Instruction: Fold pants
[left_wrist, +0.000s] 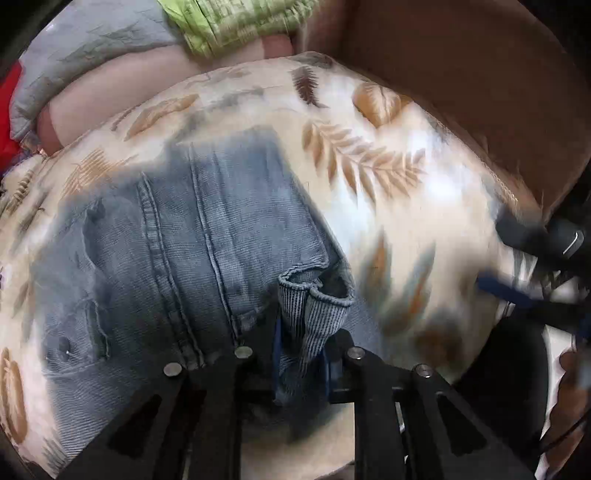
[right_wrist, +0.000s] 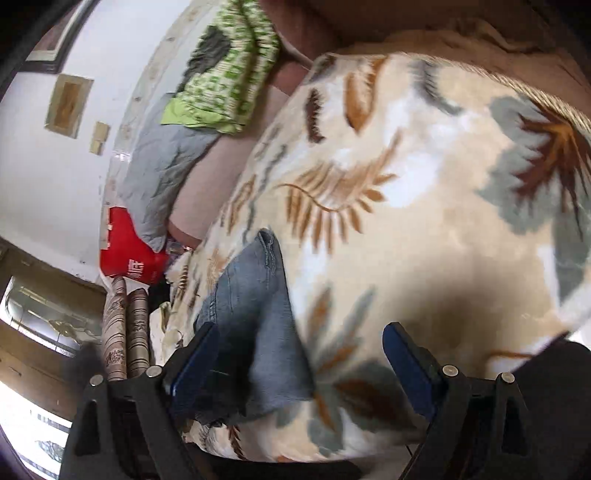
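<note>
Leaf-print blanket (right_wrist: 424, 229), green cloth (right_wrist: 225, 74), red bag (right_wrist: 125, 254).

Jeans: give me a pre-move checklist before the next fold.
1. Left tongs gripping the jeans: ok, shut on a bunched denim edge.
2. Right tongs holding fabric: not ok, open, denim lying between the pads but not pinched.
3. Jeans resting on the leaf-print blanket: ok.
4. Fold path clear of the green cloth and grey pillow: ok, both lie beyond the blanket's edge.
5. Legs lined up flat: cannot tell, the image is blurred.
</note>
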